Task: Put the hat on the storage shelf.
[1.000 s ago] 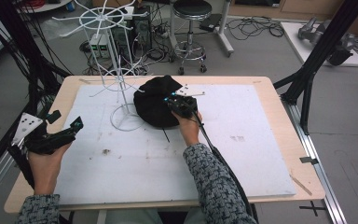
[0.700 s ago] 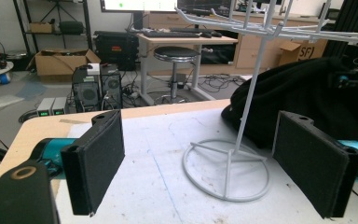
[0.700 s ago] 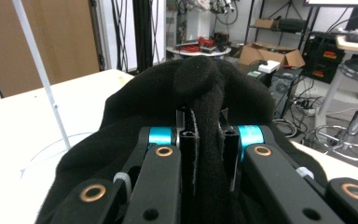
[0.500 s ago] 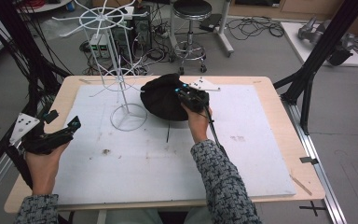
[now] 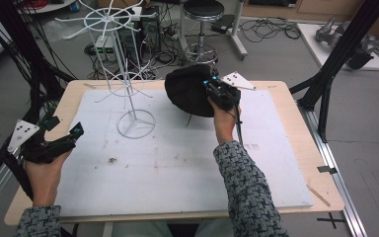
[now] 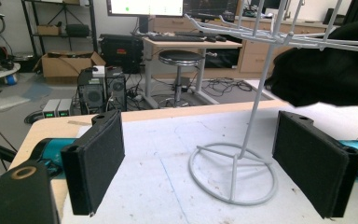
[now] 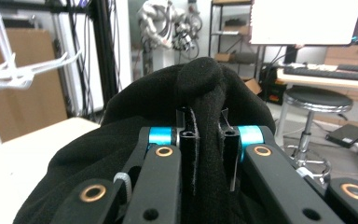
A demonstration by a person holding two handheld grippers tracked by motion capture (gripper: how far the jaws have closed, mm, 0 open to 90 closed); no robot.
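Black hat (image 5: 190, 91) pinched in right gripper (image 5: 216, 90), fold of fabric clamped between jaws, held above table's (image 5: 296, 123) far side, just right of white wire rack (image 5: 128, 94). Left gripper (image 5: 61, 131) near table's left edge, jaws spread wide, holding nothing, aimed at rack base. White mat (image 5: 177, 168) covers tabletop.
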